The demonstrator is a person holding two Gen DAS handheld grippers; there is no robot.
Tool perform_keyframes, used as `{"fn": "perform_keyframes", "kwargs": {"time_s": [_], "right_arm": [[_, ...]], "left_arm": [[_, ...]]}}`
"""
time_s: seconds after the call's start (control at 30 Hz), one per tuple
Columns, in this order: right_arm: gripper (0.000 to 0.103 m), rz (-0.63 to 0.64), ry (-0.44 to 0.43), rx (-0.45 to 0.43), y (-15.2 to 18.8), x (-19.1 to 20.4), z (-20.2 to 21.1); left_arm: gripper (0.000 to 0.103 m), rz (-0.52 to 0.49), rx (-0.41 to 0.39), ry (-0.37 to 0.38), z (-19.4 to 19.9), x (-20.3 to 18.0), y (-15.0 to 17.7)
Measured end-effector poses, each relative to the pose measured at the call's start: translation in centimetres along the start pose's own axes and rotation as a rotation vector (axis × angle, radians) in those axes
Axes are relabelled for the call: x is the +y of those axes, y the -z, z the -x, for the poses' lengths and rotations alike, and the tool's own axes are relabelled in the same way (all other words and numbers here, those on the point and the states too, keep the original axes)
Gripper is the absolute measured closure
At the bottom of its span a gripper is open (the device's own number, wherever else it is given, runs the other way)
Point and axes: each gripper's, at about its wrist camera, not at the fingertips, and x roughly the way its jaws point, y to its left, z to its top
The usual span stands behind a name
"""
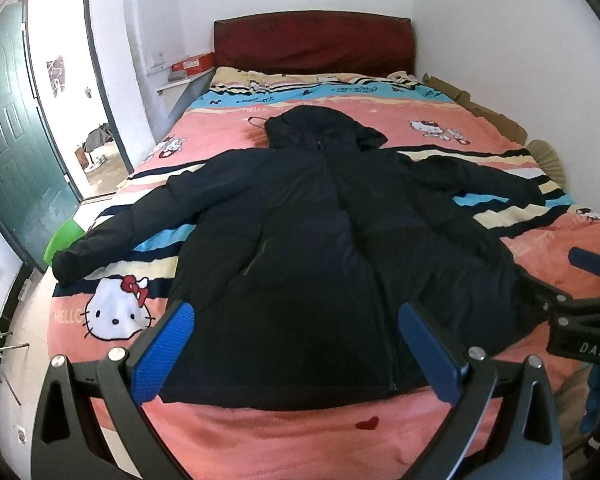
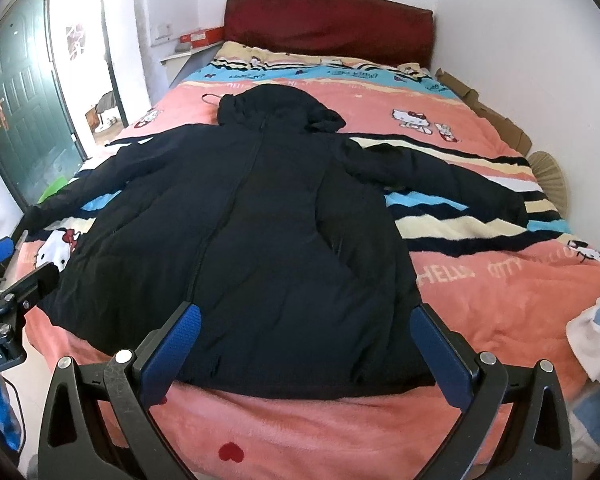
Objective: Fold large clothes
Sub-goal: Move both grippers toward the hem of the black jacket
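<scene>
Location: home bedroom. Indicators: bed with red padded headboard, pink Hello Kitty blanket covering the mattress, green panelled door standing open, white plastered walls.

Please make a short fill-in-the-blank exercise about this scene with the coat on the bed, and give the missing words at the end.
1. The black coat lies spread out on the pink blanket with both ____ stretched out sideways.
2. Its hood points toward the dark ____ headboard.
3. The left gripper and the right gripper are both ____, holding nothing.
4. At the left of the room stands a ____ door.

Missing words: sleeves; red; open; green
</scene>
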Motion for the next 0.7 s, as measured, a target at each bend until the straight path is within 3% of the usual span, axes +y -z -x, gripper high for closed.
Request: {"fn": "perform_keyframes", "kwargs": {"time_s": [0.7], "right_arm": [[0.000, -0.020, -0.017, 0.014, -1.1, -1.4, -2.5]], "left_arm": [[0.000, -0.036, 0.036, 0.013, -2.8, -1.1, -1.1]]}}
